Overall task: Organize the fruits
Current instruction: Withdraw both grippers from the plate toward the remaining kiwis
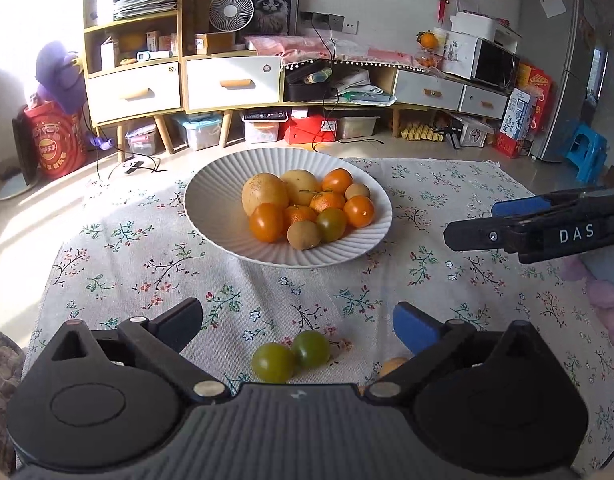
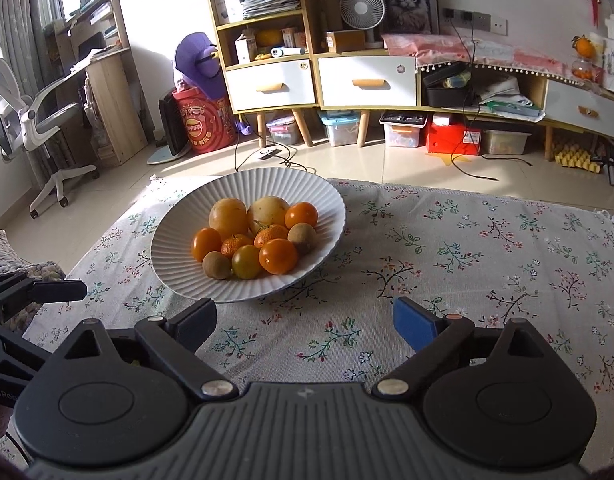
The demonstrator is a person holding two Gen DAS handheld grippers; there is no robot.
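Both grippers stand wide open and hold nothing. Left gripper hovers low over the floral cloth that covers the bench, and just between and beneath its spread fingers lie two green tomatoes, touching each other, with the pads clear of them. A sliver of an orange fruit peeks out close by the inner side of its blue-padded finger; what kind it is I cannot tell, as the finger hides most of it. Right gripper is likewise spread, with only bare cloth between its fingers; in the left wrist view it reaches in from the side, off to the right of the bowl.

Ahead of both grippers sits the white ribbed bowl, on the cloth and well filled: two large yellow fruits at the back, and in front of them a huddle of orange tomatoes, small mandarins, a greenish tomato and brown kiwi-like fruits, all touching their neighbours.

By my reading the task is most of the way through: the bulk of the fruit is already gathered in the bowl. What looks left are the loose pieces near the left gripper, the two green tomatoes and the half-hidden orange one. The left gripper seems best placed to close on one of the green pair and carry it forward to the bowl; since they touch, taking one may nudge the other and set it rolling.
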